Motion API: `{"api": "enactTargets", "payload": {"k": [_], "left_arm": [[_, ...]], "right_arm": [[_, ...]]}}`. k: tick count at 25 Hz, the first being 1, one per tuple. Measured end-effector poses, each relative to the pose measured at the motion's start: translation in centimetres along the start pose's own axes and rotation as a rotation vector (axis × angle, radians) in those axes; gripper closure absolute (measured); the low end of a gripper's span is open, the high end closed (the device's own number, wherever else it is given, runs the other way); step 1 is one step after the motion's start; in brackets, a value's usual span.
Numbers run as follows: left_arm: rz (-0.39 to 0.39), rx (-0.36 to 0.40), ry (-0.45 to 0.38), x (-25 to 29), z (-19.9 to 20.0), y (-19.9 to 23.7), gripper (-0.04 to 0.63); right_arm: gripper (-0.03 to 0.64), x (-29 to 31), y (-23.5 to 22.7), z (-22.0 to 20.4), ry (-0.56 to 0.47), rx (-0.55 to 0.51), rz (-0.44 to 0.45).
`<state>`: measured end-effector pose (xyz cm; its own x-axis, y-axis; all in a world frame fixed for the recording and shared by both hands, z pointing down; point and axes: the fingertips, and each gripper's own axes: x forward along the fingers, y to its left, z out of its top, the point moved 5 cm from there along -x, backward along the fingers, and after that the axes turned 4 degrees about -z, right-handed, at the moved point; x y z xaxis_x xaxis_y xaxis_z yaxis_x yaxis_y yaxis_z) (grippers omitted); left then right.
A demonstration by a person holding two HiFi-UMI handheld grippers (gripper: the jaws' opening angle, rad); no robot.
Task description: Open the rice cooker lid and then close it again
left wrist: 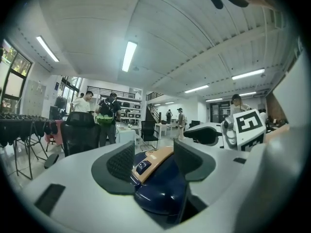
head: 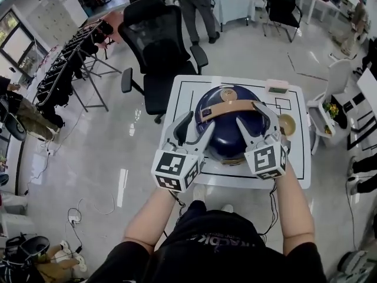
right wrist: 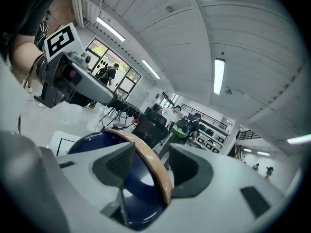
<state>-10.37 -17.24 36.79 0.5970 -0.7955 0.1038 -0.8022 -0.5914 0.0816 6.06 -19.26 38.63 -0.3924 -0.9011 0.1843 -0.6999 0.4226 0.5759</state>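
Left hand-held gripper point(head: 197, 128) and right hand-held gripper point(head: 254, 122): jaws apart on both, straddling the tan handle point(head: 227, 109), not clamped. Under it, closed navy rice cooker point(head: 227, 140), standing on the white bench point(head: 297, 161). Beyond, black office chair point(head: 156, 46).

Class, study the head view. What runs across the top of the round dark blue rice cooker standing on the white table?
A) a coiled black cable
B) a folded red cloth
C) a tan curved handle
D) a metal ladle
C: a tan curved handle arches over the closed lid of the round dark blue rice cooker on the white table.
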Motion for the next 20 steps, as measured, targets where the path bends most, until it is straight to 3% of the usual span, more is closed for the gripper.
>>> {"api": "enactTargets", "payload": {"k": [10, 20], "left_arm": [[-0.047, -0.019, 0.026, 1.7, -0.4, 3.0, 0.379], [-0.122, -0.032, 0.048, 3.1, -1.2, 3.9, 0.434]], "right_arm": [[0.411, 3.9, 2.1, -0.6, 0.086, -0.245, 0.017], [0.411, 6.0, 3.3, -0.7, 0.136, -0.370, 0.043]]}}
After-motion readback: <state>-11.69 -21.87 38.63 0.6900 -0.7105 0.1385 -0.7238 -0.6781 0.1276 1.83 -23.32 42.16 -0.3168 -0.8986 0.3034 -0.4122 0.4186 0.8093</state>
